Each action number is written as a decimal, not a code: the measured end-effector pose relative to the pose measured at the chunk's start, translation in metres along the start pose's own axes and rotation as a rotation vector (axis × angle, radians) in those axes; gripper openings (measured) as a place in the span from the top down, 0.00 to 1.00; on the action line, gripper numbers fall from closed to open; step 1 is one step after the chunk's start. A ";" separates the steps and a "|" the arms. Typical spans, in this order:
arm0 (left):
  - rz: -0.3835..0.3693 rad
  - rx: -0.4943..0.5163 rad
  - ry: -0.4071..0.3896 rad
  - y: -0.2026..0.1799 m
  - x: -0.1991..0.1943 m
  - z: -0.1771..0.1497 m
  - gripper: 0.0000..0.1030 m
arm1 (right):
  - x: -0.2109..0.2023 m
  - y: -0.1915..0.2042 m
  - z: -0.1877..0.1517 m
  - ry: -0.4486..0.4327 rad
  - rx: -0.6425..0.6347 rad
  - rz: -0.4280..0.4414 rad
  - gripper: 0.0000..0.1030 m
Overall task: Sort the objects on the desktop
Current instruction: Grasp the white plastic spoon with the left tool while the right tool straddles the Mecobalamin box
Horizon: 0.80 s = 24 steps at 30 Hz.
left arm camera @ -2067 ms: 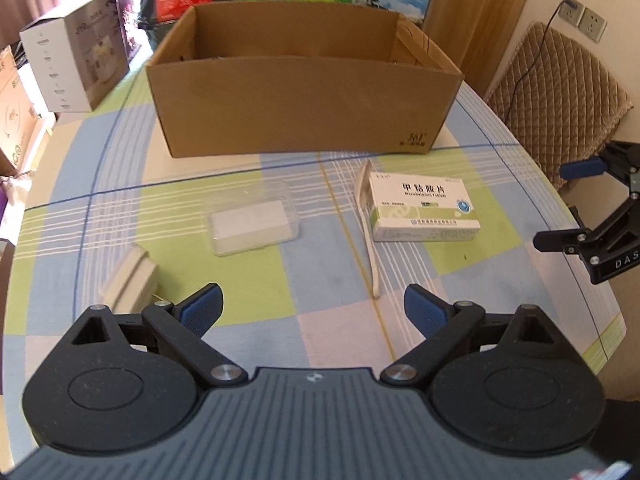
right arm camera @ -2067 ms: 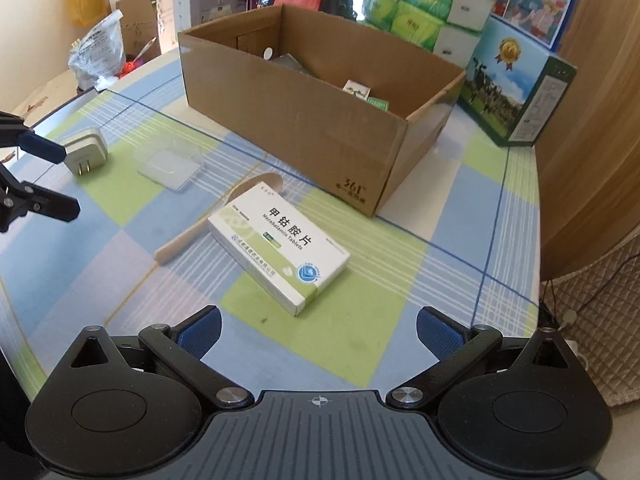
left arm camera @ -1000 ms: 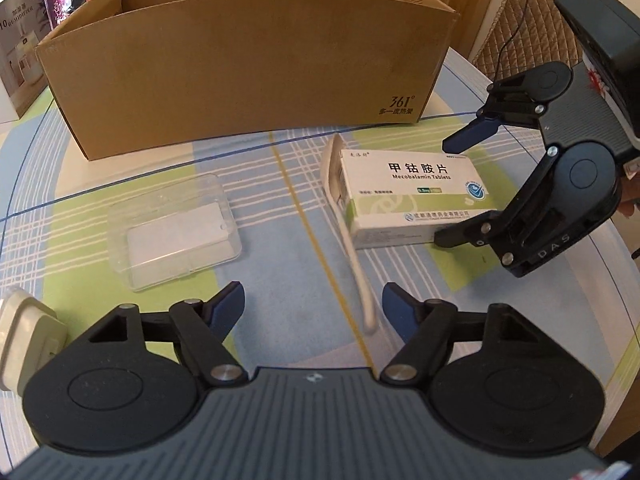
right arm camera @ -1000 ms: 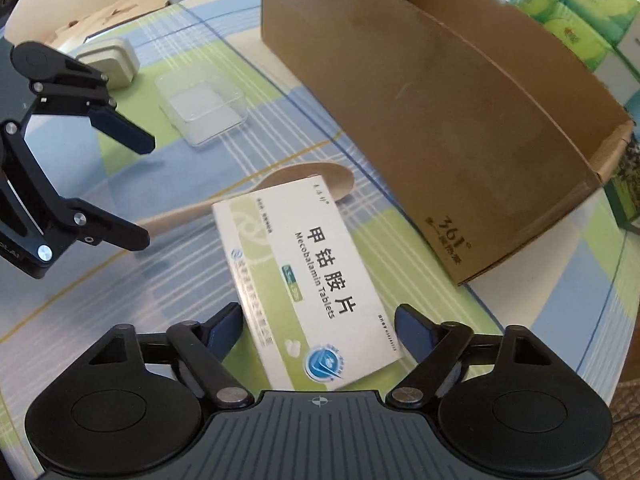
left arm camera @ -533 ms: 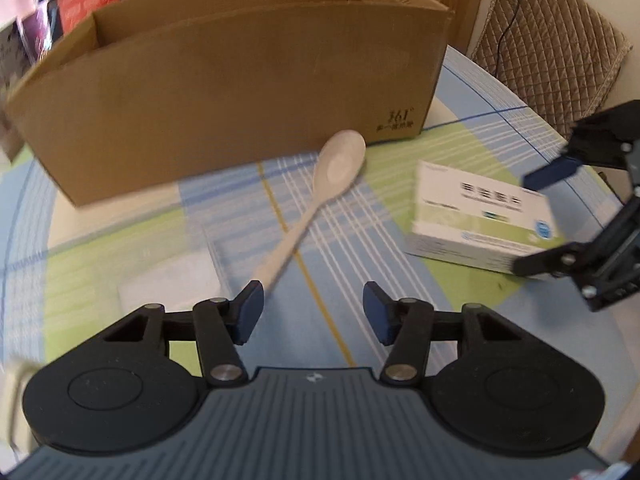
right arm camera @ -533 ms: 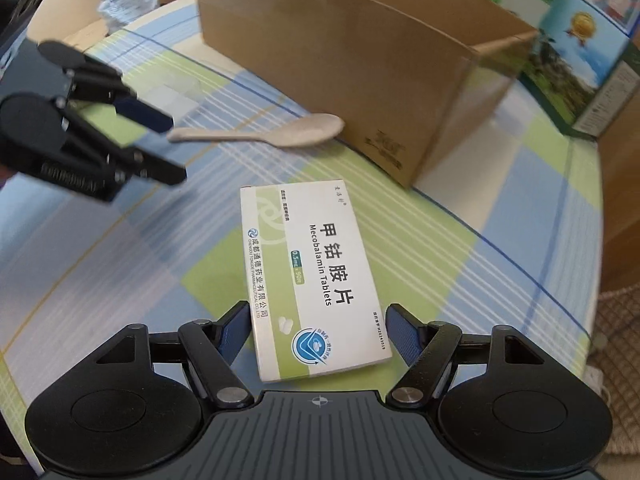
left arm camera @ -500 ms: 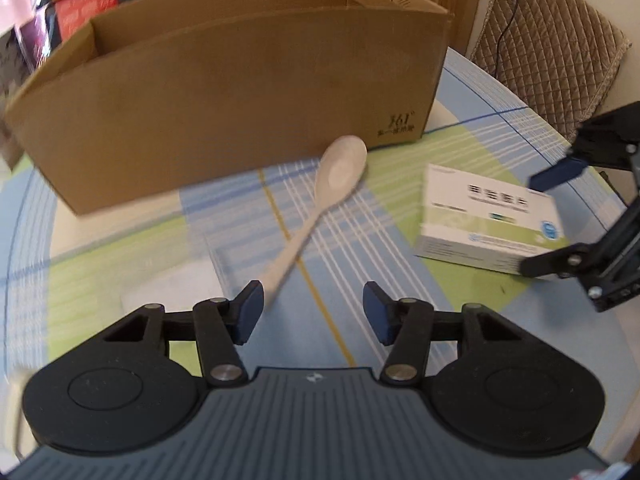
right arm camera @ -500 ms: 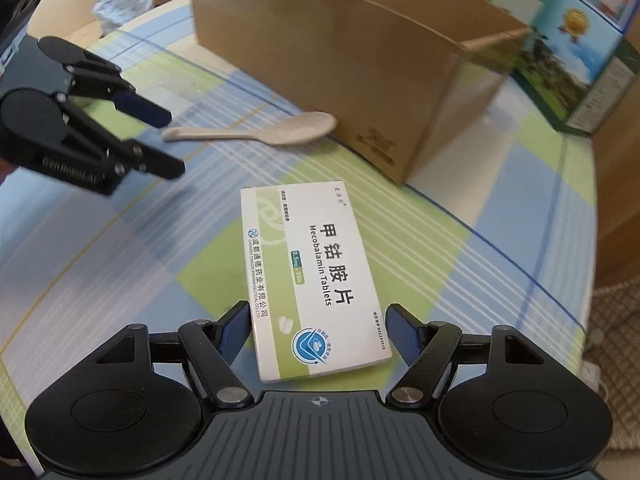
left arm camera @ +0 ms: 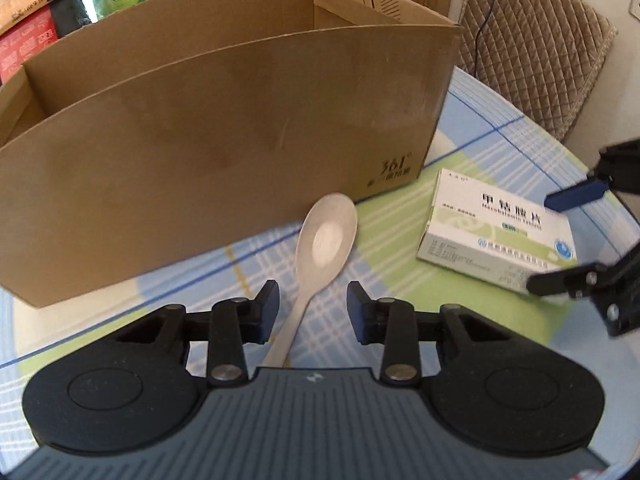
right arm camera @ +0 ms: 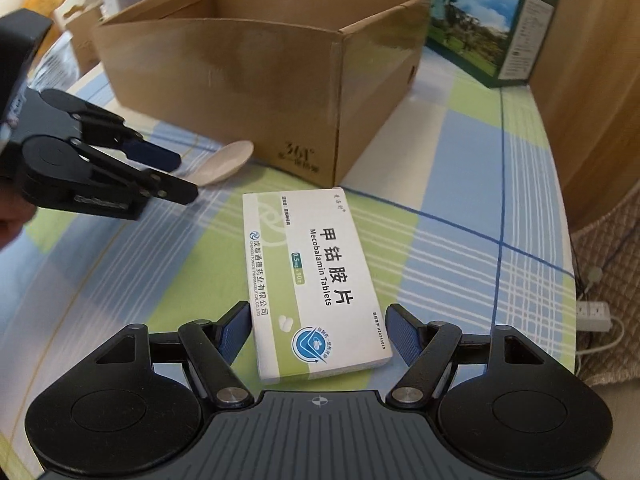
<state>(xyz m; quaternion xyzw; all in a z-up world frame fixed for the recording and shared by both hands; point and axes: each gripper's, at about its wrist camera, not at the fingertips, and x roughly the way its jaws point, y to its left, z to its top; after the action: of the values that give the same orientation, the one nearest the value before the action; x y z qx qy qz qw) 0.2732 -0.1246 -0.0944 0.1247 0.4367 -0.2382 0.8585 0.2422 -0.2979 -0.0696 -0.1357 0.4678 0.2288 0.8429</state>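
A pale spoon (left arm camera: 326,240) lies on the checked tablecloth with its bowl toward the cardboard box (left arm camera: 224,140). My left gripper (left arm camera: 313,312) is open, a finger on each side of the spoon's handle without touching it. To the right lies a white and green medicine box (right arm camera: 312,280), and my right gripper (right arm camera: 318,322) is shut on its near end, pads against both long sides. The left wrist view shows the medicine box (left arm camera: 492,232) with the right gripper (left arm camera: 540,242) around it. The right wrist view shows the left gripper (right arm camera: 186,176) over the spoon (right arm camera: 224,164).
The open cardboard box (right arm camera: 240,72) stands just behind both objects. A green and blue carton (right arm camera: 492,20) sits at the back right beside a wooden panel (right arm camera: 592,80). A quilted chair (left arm camera: 532,40) stands past the table's right edge. A power strip (right arm camera: 596,312) lies on the floor.
My left gripper has moved in over the spoon handle and its fingers have narrowed. The right gripper has closed slightly onto the medicine box, which now lies apart from the spoon.
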 end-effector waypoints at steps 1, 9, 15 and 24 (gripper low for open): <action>-0.009 -0.007 -0.006 0.000 0.003 0.001 0.69 | 0.000 0.001 0.000 -0.006 0.008 -0.004 0.32; -0.030 -0.003 -0.053 0.001 0.020 0.010 0.69 | -0.002 -0.002 -0.003 -0.049 0.059 -0.009 0.32; -0.022 -0.015 -0.047 -0.001 0.018 0.007 0.72 | -0.001 0.000 -0.003 -0.050 0.078 -0.031 0.32; 0.003 -0.153 0.046 -0.020 -0.020 -0.028 0.74 | -0.012 0.010 -0.002 0.048 0.116 -0.055 0.32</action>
<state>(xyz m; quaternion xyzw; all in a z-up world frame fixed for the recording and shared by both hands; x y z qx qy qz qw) 0.2330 -0.1242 -0.0952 0.0649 0.4732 -0.2000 0.8555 0.2302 -0.2930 -0.0610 -0.1048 0.4963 0.1747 0.8439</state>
